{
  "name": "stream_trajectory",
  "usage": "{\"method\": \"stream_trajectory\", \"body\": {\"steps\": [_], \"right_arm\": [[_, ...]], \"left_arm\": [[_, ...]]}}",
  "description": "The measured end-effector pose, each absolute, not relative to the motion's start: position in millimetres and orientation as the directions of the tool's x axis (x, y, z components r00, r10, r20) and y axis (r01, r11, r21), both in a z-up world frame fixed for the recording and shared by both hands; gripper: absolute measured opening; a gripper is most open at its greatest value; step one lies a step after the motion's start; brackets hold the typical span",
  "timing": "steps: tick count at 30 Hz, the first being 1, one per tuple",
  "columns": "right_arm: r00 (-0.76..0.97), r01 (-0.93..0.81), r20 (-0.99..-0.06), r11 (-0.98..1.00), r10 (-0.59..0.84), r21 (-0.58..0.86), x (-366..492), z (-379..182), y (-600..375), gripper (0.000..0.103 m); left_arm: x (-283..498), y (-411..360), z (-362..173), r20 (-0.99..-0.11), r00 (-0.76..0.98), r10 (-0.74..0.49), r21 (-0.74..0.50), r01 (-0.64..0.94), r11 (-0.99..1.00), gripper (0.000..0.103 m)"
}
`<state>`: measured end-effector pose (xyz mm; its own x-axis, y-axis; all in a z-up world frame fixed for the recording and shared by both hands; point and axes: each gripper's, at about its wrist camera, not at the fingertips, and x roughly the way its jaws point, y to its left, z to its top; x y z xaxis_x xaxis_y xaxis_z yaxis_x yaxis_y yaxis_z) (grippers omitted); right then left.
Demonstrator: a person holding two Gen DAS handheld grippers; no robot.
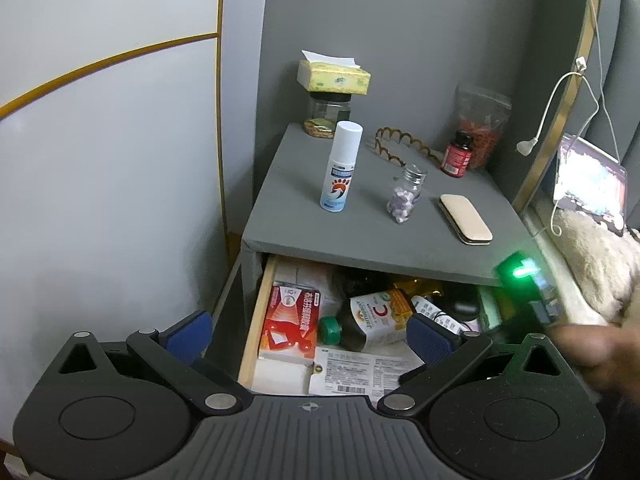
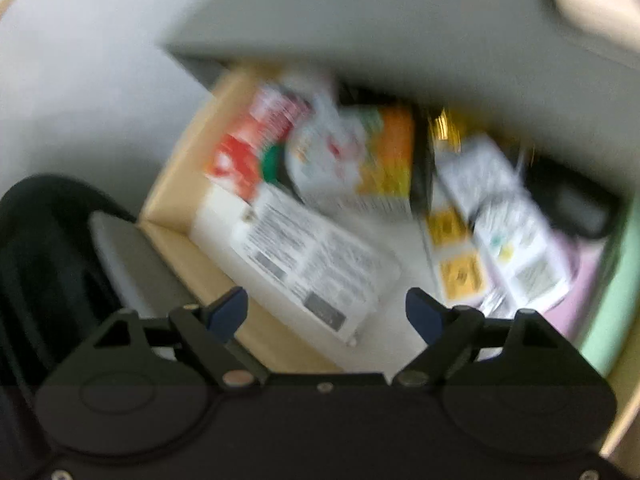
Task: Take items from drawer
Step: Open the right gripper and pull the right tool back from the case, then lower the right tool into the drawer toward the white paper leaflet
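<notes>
Judging from how things lie, the task is seen to be only partly done: the drawer (image 1: 256, 312) of the grey nightstand (image 1: 360, 240) is pulled open and is crowded with a red medicine box (image 1: 290, 320), a dark vitamin C bottle (image 1: 370, 318) with a green cap, printed leaflets (image 1: 360, 372) and other packets, all of which remain to be lifted out, while a spray bottle (image 1: 340, 166), a small glass jar of pale tablets (image 1: 404, 196), a red-labelled pill bottle (image 1: 458, 154) and a beige case (image 1: 466, 220) are stood or laid on top, whether taken from the drawer cannot be told. The left gripper (image 1: 308, 334) is held over the drawer's front with its jaws wide apart and nothing between them. The right gripper (image 2: 326, 312) is pointed down into the drawer above the leaflets, its view blurred, its jaws likewise apart and empty, nothing being touched
</notes>
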<state>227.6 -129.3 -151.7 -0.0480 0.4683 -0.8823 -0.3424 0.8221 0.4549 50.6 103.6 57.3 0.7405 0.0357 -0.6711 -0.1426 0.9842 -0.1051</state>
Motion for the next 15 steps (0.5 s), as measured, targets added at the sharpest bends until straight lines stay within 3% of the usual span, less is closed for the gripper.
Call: {"method": "stream_trajectory", "body": {"steps": [5,8,10,15], "right_arm": [[-0.106,-0.098,-0.819,0.814,0.564,0.573,235.2,-184.6,-136.5,0.080],[-0.071,-0.017,-0.826,0.827,0.559,0.562,236.2,-180.5,-141.6,0.071],[-0.047,0.015,-0.834,0.836,0.549,0.549,235.8,-177.1,-147.8,0.057],[0.019,0.123,-0.752,0.745,0.659,0.656,228.3,-171.9,-179.8,0.054]], "left_arm": [[53.1,103.5,53.5,-0.682,0.731,0.028,-0.111,-0.142,0.984,0.102],[53.4,102.4,52.1,-0.685,0.728,0.025,-0.112,-0.139,0.984,0.102],[53.1,101.1,52.0,-0.685,0.729,0.022,-0.112,-0.136,0.984,0.102],[53.0,101.5,50.7,-0.687,0.727,0.024,-0.113,-0.140,0.984,0.102]]}}
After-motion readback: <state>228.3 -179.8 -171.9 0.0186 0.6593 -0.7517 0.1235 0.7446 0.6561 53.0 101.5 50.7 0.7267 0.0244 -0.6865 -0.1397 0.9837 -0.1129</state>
